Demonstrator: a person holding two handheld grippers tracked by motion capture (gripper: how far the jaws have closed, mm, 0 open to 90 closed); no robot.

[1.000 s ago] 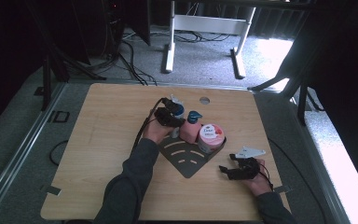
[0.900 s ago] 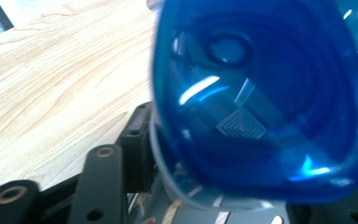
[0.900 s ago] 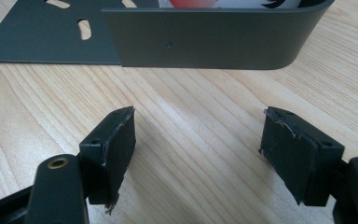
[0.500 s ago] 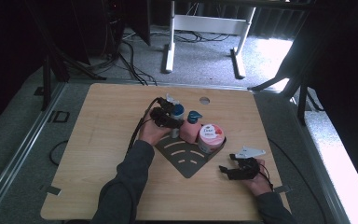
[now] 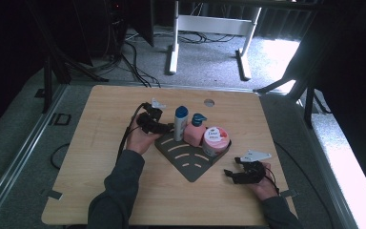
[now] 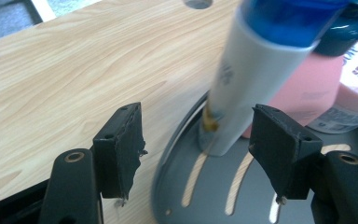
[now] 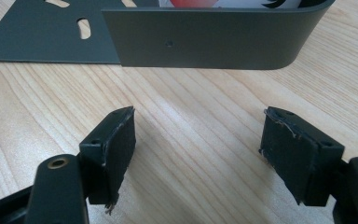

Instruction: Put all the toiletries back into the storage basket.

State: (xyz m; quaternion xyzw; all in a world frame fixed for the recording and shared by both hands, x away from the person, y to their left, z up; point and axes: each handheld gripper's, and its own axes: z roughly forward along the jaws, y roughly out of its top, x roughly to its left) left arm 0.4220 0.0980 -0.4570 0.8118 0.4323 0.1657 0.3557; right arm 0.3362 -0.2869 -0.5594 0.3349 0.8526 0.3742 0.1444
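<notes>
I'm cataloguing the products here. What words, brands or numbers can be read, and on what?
"Dove": on the lid of the round pink jar, in the high view.
White tube: print on its side, too blurred to read.
Pink bottle: no readable label.
Jar's side label in the left gripper view: small characters, too blurred to read.
Grey tray: no text.

Table (image 5: 100, 157): pale wood grain, matt. Rack (image 6: 214, 196): grey metal, smooth, matt. Bottle (image 6: 256, 79): glossy white plastic. Gripper pads (image 7: 116, 144): black rubber, frayed edges.
</notes>
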